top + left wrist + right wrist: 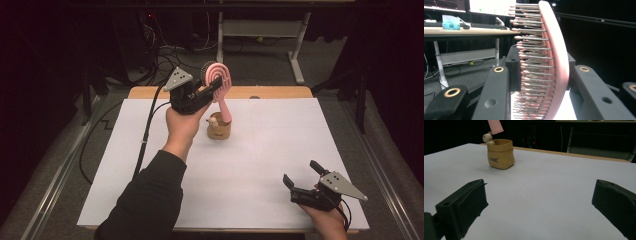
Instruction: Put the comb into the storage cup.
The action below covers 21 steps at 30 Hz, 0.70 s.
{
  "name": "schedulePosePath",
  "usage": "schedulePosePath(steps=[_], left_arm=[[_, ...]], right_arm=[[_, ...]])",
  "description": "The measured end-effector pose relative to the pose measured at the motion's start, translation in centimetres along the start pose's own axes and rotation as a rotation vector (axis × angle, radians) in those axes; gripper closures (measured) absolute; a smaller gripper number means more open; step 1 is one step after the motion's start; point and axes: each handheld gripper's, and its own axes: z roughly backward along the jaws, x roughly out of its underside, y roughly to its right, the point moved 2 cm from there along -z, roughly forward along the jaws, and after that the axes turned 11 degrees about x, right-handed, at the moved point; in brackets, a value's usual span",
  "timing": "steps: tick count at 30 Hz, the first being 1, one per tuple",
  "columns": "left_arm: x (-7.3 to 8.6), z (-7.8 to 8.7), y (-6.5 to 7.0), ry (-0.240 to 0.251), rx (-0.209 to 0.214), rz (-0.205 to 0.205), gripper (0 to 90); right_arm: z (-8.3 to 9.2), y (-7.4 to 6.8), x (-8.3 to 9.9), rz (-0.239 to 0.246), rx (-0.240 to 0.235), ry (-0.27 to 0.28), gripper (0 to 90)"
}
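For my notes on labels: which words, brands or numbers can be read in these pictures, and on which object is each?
Small dark print on the front of the tan holder: too blurred to read.
Monitor screens behind the desk: too small to read.
Pink hairbrush: no text shows.

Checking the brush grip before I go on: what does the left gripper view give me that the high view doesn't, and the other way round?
Left gripper view alone: the bristles of the pink hairbrush close up, its head clamped between the jaws of the left gripper, and a desk with a keyboard behind.

High view alone: the brush handle angled down towards the tan pot with a small bear figure, and the right gripper, open, resting near the white sheet's front right corner.

Both: the brush head held in the left gripper.
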Motion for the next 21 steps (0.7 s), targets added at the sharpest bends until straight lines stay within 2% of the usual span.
schedulePosePath(steps=[14, 21], left_arm=[[0.7, -0.9, -1.1, -0.023, -0.024, 0.008, 63.2], [1.1, -1.2, -1.2, -0.031, -0.03, 0.002, 63.2]], right_arm=[[0.0, 0.1, 0.0, -0.008, 0.0, 0.005, 0.0], [0.1, 0.1, 0.0, -0.004, 0.0, 0.006, 0.1]])
